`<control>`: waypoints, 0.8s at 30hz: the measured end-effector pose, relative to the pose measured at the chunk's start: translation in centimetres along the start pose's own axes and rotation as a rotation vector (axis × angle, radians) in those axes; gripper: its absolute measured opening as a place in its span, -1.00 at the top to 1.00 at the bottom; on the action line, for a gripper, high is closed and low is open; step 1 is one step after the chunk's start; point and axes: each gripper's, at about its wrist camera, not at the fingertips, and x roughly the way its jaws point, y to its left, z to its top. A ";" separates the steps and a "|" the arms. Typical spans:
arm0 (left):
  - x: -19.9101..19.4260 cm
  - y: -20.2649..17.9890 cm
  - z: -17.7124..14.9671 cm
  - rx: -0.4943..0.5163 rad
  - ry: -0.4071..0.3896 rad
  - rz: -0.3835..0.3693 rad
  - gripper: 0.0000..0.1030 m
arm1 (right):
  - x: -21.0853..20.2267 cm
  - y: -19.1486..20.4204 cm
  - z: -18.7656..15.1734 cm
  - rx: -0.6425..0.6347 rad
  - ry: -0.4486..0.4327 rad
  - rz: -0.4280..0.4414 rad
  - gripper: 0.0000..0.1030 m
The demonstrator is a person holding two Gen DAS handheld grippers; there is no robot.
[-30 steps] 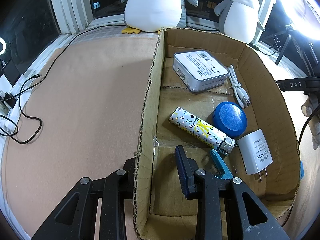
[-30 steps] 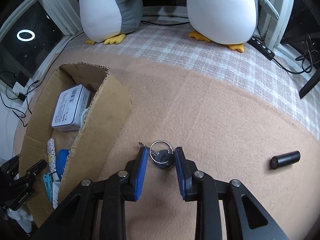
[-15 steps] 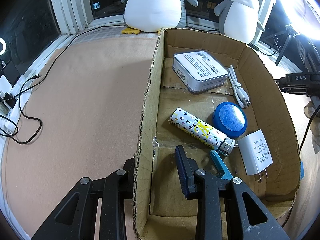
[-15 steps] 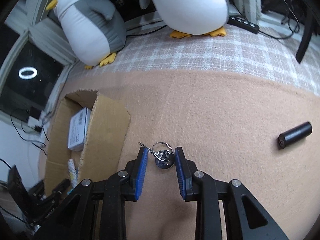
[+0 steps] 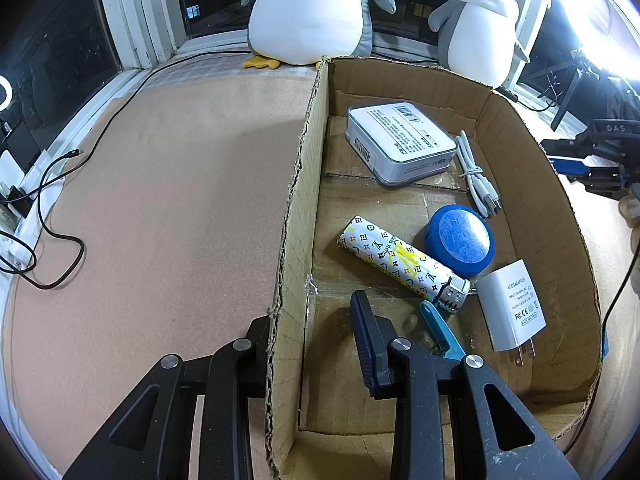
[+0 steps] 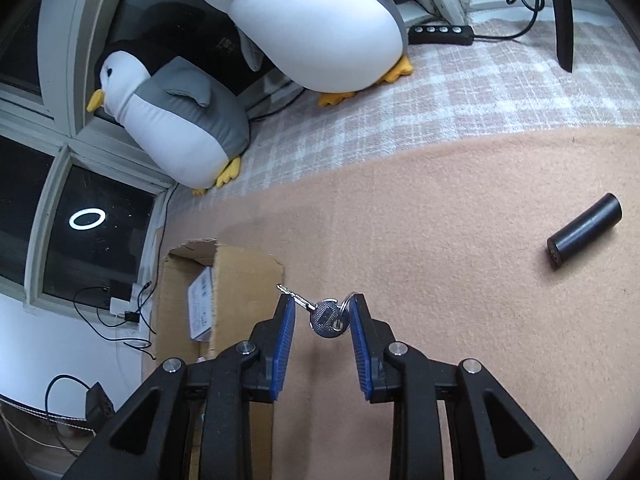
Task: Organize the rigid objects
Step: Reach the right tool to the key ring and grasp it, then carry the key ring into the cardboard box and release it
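My right gripper (image 6: 322,312) is shut on a silver key (image 6: 329,317) with its ring and holds it above the tan mat, just right of the cardboard box (image 6: 240,276). A black cylinder (image 6: 583,230) lies on the mat at the right. My left gripper (image 5: 310,316) straddles the box's left wall (image 5: 298,208), one finger outside, one inside, jaws apart. Inside the box lie a white case (image 5: 398,142), a white cable (image 5: 478,176), a patterned lighter (image 5: 402,266), a blue round tin (image 5: 460,240), a white charger (image 5: 512,306) and a blue clip (image 5: 440,334).
Two plush penguins (image 6: 316,28) (image 6: 176,116) sit at the back by the window. A power strip (image 6: 440,34) and cables lie on the checked cloth. Black cables (image 5: 48,208) trail along the mat's left edge. The right gripper shows beyond the box's right wall (image 5: 592,156).
The right gripper has lifted with the key and tilted, so the box and mat look farther below. The left gripper has stayed on the box wall.
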 end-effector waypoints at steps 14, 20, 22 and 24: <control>0.0 0.0 0.2 -0.003 -0.001 -0.005 0.37 | -0.7 9.2 -2.2 -0.205 0.021 0.036 0.51; 0.0 -0.1 0.3 -0.001 -0.004 -0.004 0.37 | 1.5 13.3 -3.7 -0.337 0.043 -0.040 0.51; 0.0 -0.1 0.2 -0.001 -0.005 -0.002 0.37 | 2.9 14.6 -4.5 -0.377 0.063 -0.065 0.51; 0.0 -0.1 0.2 -0.001 -0.007 -0.001 0.37 | 3.9 15.6 -5.1 -0.416 0.073 -0.092 0.51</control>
